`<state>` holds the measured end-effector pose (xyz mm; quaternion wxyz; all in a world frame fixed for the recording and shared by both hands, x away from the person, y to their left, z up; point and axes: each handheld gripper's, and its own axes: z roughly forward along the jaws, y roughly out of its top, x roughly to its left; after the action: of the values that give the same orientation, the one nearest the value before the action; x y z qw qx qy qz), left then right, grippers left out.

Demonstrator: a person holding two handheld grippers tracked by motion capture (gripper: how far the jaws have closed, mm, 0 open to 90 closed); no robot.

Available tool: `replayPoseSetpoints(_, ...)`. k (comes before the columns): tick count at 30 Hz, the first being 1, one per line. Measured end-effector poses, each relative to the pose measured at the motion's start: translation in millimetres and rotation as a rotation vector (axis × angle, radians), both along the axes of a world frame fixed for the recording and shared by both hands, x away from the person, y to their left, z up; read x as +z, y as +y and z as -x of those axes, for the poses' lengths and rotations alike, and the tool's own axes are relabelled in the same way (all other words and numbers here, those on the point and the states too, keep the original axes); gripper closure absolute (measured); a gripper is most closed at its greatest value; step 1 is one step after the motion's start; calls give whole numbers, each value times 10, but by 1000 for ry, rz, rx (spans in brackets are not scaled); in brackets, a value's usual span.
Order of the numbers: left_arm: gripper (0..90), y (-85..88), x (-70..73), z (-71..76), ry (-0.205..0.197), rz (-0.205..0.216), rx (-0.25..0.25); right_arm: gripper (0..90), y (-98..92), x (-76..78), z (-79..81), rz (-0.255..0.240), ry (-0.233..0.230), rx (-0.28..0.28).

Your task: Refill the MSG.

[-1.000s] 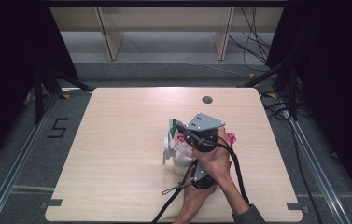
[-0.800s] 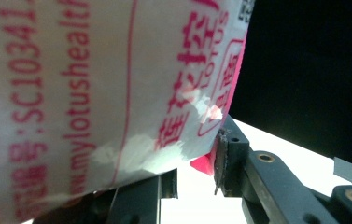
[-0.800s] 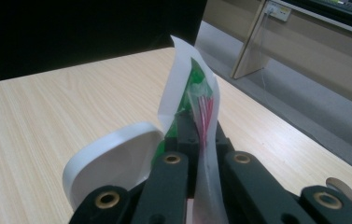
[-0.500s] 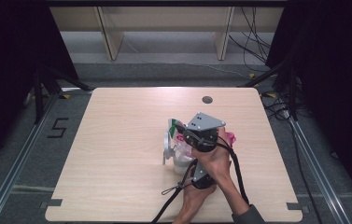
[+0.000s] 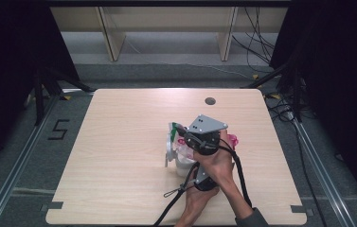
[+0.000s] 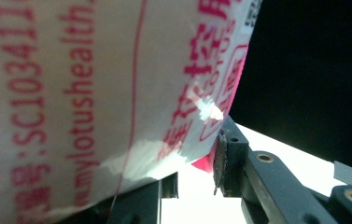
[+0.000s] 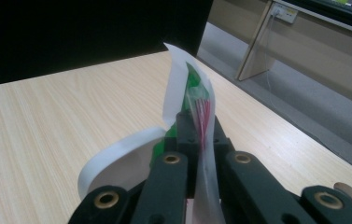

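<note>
While both hands crowd together right of the table's [image 5: 119, 142] middle, the packet [image 5: 182, 150] hangs between them: the right gripper [image 7: 197, 128] is clamped on its thin top edge, green and red film pinched flat between the jaws, and the left gripper [image 6: 197, 179] sits just below, jaws part-way apart with the packet's lower corner between them; whether they press on it I cannot tell. From the left gripper the packet rises up and away, long axis roughly upright, so any pull would run along that line. Its white face carries red print: "SC10341", "mylotushealth", and Chinese characters.
</note>
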<state>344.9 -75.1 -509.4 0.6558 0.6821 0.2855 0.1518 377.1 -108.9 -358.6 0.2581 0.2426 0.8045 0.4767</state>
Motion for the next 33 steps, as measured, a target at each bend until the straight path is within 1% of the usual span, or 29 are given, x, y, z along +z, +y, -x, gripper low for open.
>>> replayPoseSetpoints(2, 737, 7, -11, -6, -3, -10, -10, 892, 7, -8, 7, 6, 25, 5)
replayPoseSetpoints(4, 737, 6, -3, -8, 5, 1, -9, 893, 5, -5, 6, 0, 28, 4)
replayPoseSetpoints(5, 737, 6, -3, -8, 5, 1, -9, 892, 7, -10, -3, 2, 13, -3)
replayPoseSetpoints(6, 737, -9, -16, -8, 18, 22, -8, 893, 11, -19, -12, 15, 5, 0)
replayPoseSetpoints(7, 736, -3, -23, -11, 12, 9, -13, 892, 20, -37, -17, 23, -3, -4)
replayPoseSetpoints(8, 737, 4, -21, -14, 8, -2, -17, 893, 21, -39, -13, 30, 24, 3)
replayPoseSetpoints(9, 737, 3, -15, -14, 5, 2, -15, 893, 21, -38, -11, 22, 23, 3)
replayPoseSetpoints(10, 737, 7, -3, -7, 6, -7, -6, 893, 16, -25, -10, 15, 2, -2)
replayPoseSetpoints(11, 737, 0, -6, -6, 5, 7, -6, 893, 13, -14, -7, 15, -2, 2)
replayPoseSetpoints(12, 736, -7, -12, -2, 9, 11, -2, 893, 17, -17, -4, 18, 1, 0)
replayPoseSetpoints(13, 736, -6, -20, -2, 11, 7, -5, 893, 18, -26, -16, 27, -2, 1)
replayPoseSetpoints(15, 737, -1, -27, -11, 4, -3, -12, 893, 10, -40, -30, 18, 10, 0)
replayPoseSetpoints(17, 737, -6, -26, -5, 1, -7, -11, 893, -7, -26, -28, 8, 9, -2)
replayPoseSetpoints(18, 737, -9, -22, -3, 2, -5, -11, 893, -17, -17, -29, 12, 15, 7)
replayPoseSetpoints(20, 736, -16, -25, -4, 1, 3, -10, 893, -15, -19, -33, 15, 15, 6)
replayPoseSetpoints(21, 736, -14, -32, -6, -2, 1, -12, 893, -6, -28, -30, 12, 12, -6)
replayPoseSetpoints(23, 736, -13, -35, -3, 0, 1, -12, 893, -3, -35, -30, 9, 32, -1)
replayPoseSetpoints(24, 736, -12, -31, -4, -5, 2, -14, 893, -9, -26, -20, 7, 48, -8)
replayPoseSetpoints(25, 737, -15, -28, -3, -6, 8, -13, 893, -16, -16, -32, 14, 18, 10)
replayPoseSetpoints(26, 737, -15, -28, -3, -6, 8, -13, 893, -10, -11, -22, 11, 13, 5)
replayPoseSetpoints(27, 737, -20, -28, 4, -5, 9, -15, 893, -10, -8, -19, 11, 19, 6)
replayPoseSetpoints(28, 736, -13, -32, 0, -3, -3, -17, 893, -18, -10, -36, 21, -6, 3)
replayPoseSetpoints(29, 736, -17, -36, -1, -1, 3, -17, 893, -16, -24, -35, 9, 28, 2)
replayPoseSetpoints(31, 737, -21, -37, -4, -2, 8, -19, 893, -20, -29, -47, 5, 18, 2)
replayPoseSetpoints(33, 737, -13, -31, -4, -5, -4, -26, 893, -29, -15, -37, 3, 24, 3)
